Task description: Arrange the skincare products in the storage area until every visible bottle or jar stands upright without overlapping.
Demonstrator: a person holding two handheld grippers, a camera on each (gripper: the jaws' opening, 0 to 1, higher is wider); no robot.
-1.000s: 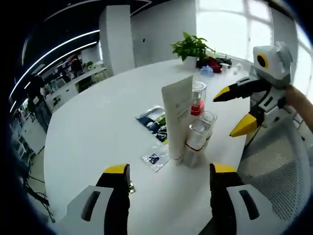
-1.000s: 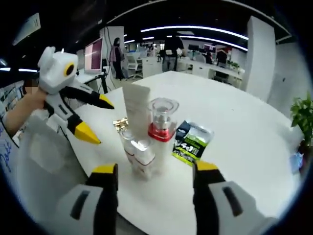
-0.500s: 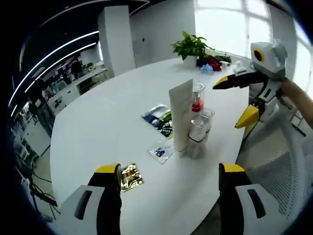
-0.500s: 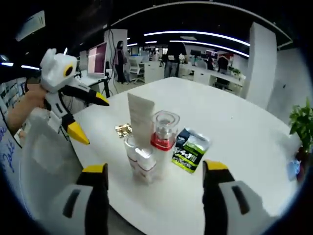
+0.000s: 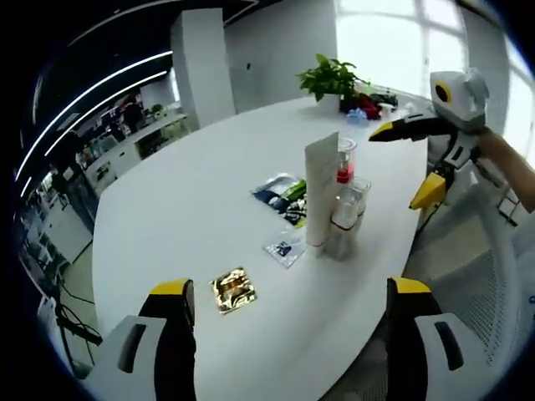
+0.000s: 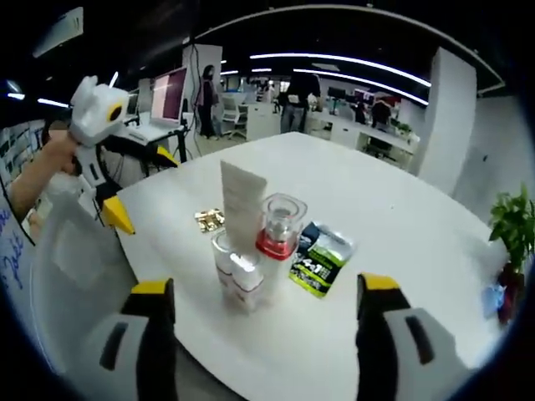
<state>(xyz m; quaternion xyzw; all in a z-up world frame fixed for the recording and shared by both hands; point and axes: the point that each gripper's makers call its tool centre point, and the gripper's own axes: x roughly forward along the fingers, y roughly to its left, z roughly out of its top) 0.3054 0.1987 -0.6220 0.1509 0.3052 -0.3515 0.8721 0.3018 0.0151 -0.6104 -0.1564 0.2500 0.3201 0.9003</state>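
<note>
The skincare cluster stood near one rounded edge of the white table (image 5: 184, 192), close to the rim on the side where the person stood. In the left gripper view the tall white tube (image 5: 321, 190) stood upright, with the red-collared clear bottle (image 5: 343, 160) just behind it and two clear-capped jars (image 5: 349, 209) touching or just beside its base. In the right gripper view the same tube (image 6: 243, 205), the red-collared bottle (image 6: 277, 227) and the jars (image 6: 235, 271) formed one tight upright group, none lying over another as far as could be told.

Flat sachets lay on the table beside them: a dark green packet (image 6: 318, 259) just beside the bottles, a small blue packet (image 5: 286, 247) near the tube's foot, and a gold foil sachet (image 5: 233, 289) well apart, toward the left gripper.

The left gripper (image 5: 288, 322) hung over the near table edge with its yellow-tipped jaws spread wide, grasping nothing. The right gripper (image 6: 267, 313) likewise stood back from the cluster, jaws wide apart and empty; it also appeared at the upper right of the left gripper view (image 5: 411, 159), beyond the table rim.

Wide bare tabletop stretched beyond the products. A potted plant (image 5: 333, 79) sat at the far edge near bright windows; desks and people filled an open office behind
</note>
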